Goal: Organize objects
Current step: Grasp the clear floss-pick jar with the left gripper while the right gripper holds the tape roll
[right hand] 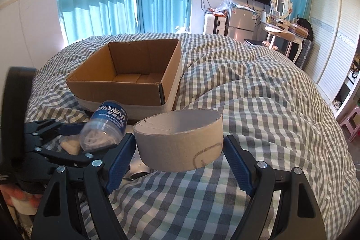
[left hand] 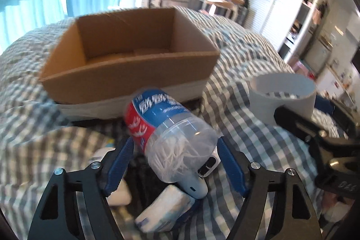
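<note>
My left camera looks along my fingers, close over the bed, toward the cardboard box point(left hand: 126, 55); my right camera, just rightward, shares that box point(right hand: 126, 75).

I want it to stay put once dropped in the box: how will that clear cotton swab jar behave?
The cotton swab jar, held tilted in the left gripper, looks light: thin plastic, only swabs inside. Round-sided, it would probably roll on the cardboard box floor unless stood upright.

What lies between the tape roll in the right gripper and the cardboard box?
In the right wrist view, only checked bedspread lies between the tape roll and the cardboard box; the cotton swab jar sits off left.
</note>
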